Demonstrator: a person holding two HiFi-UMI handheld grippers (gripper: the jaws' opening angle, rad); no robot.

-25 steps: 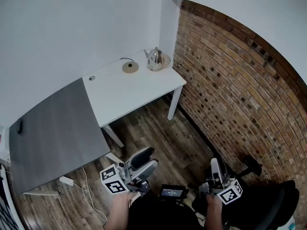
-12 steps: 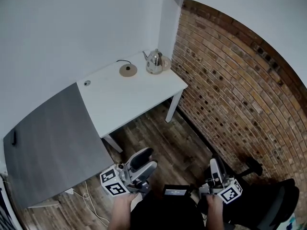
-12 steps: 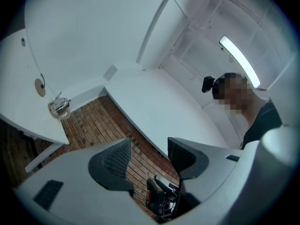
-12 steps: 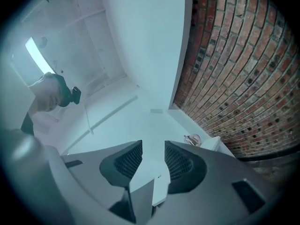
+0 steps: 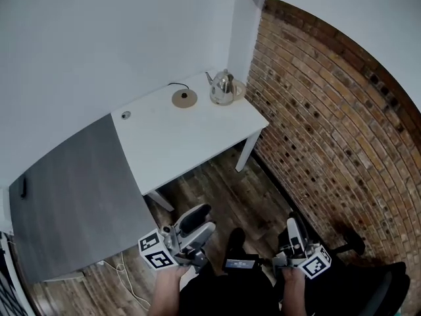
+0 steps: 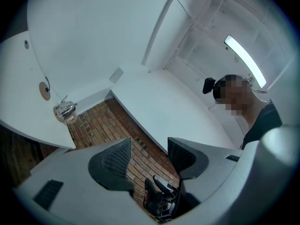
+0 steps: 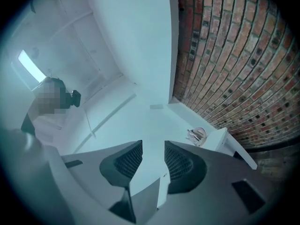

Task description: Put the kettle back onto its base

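Steel kettle sits on the white table at the brick-wall end, near but off its round base; left gripper and right gripper both spread, empty, well apart from it.

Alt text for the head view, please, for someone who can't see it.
A metal kettle stands on a white table beside its round base, not on it. The left gripper and right gripper are held low over the wooden floor, short of the table, open and empty.
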